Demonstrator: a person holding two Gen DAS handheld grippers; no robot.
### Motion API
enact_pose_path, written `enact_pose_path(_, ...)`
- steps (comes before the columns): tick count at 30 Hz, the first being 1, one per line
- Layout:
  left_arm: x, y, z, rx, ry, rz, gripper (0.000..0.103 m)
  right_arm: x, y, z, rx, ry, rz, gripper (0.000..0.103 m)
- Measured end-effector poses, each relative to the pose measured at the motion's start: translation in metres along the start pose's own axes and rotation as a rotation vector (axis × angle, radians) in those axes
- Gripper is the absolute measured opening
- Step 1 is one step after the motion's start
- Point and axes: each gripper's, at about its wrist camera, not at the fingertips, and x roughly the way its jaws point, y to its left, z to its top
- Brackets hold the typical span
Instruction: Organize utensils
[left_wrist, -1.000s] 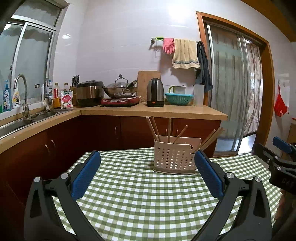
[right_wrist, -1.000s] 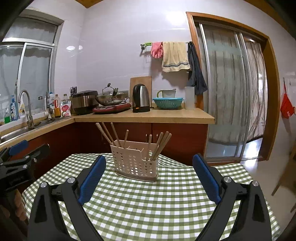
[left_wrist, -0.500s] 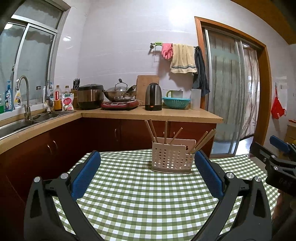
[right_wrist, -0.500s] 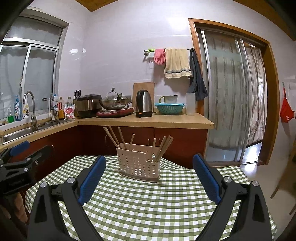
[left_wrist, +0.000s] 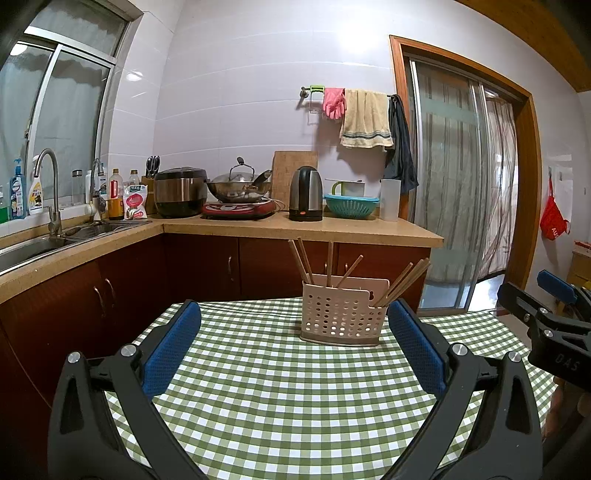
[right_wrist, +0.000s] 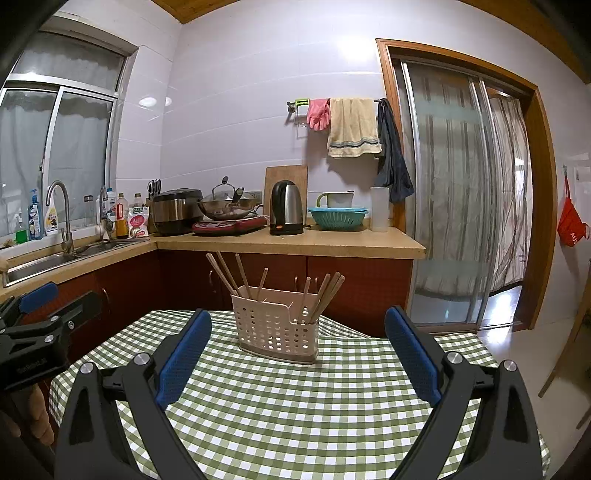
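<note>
On the green-and-white checked counter (left_wrist: 258, 387) before us stands a beige perforated plastic utensil basket (left_wrist: 341, 319), upright, holding brown wooden chopsticks (left_wrist: 400, 282) that lean out at different angles from its compartments. We hold our left tongs (left_wrist: 293, 350) and right tongs (right_wrist: 297, 360) spread wide and empty, short of the basket, each gripping nothing.

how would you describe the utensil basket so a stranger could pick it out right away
Find the table with the green checked cloth in front of the kitchen counter. The utensil basket stands on it alone: pale perforated plastic, wooden chopsticks sticking up from it.
</note>
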Motion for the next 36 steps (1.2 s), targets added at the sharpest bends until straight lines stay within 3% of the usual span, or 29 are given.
enact_pose_path(22, -0.008, -0.001, 0.003, -0.013, -0.016, -0.007, 0.099, -0.002, 0.000, 0.000, -0.002, 0.005, -0.001, 0.092)
enact_pose_path(29, -0.003, 0.000, 0.005, -0.036, -0.008, -0.057, 0.099, -0.002, -0.001, -0.003, -0.003, 0.015, 0.002, 0.092)
enact_pose_path(36, 0.009, 0.006, 0.004, -0.067, 0.012, -0.048, 0.099, 0.003, 0.000, -0.007, 0.000, 0.030, 0.002, 0.092)
